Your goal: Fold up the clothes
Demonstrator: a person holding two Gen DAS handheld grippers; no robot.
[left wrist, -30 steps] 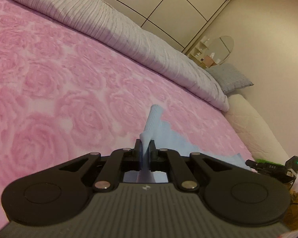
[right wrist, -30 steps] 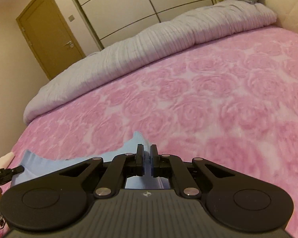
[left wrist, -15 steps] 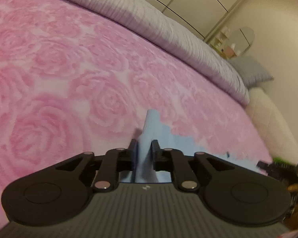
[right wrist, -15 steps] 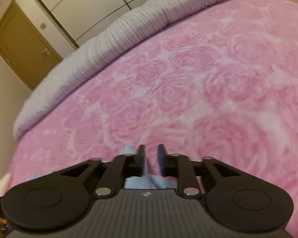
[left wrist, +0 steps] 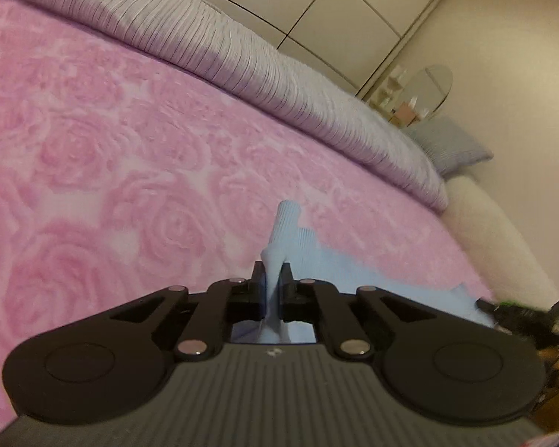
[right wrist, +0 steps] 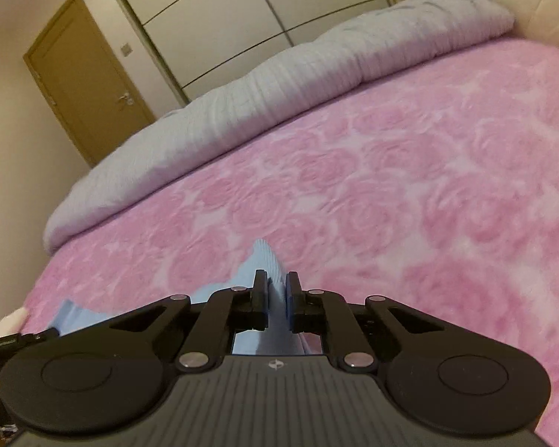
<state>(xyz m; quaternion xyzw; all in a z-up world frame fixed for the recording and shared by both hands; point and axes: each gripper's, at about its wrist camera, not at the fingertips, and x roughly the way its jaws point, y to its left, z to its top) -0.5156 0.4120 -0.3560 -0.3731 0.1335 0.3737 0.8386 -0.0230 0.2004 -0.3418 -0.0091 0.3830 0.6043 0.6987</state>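
Folding one garment (left wrist: 309, 249): pale blue ribbed knit, lying along the near edge of the pink rose-patterned bed (left wrist: 130, 156). Pinching a raised ridge of it in the left gripper (left wrist: 272, 279), jaws pressed together on the cloth, with a peak of knit poking up past the tips. Closing the right gripper (right wrist: 275, 290) on a second ridge of the same cloth, knit filling the gap between the jaws and, as far as can be seen, touching both pads. Probably taking up two corners along the near edge, ready for a fold toward the far side.

Handling, as a judgement:
- Light, soft, limp and a little stretchy.
- Too limp to keep a shape, so bound to sag between the two holds unless kept taut.
- Not fragile.
- Not slippery on the fleecy bed top, so more likely to drag and cling than to slide.
- Best taken at corners or hem, through every layer there.
- Best seated deep enough in the jaws not to creep out under stretch.
- Worth lifting both sides level, to keep the fold line straight.

Counted:
- one garment, with no second piece of clothing in view
- two grippers, one per hand
- one grey duvet (left wrist: 242, 59), rolled along the far edge of the bed
- one grey pillow (left wrist: 451, 141) at the head
- one door (right wrist: 89, 74)
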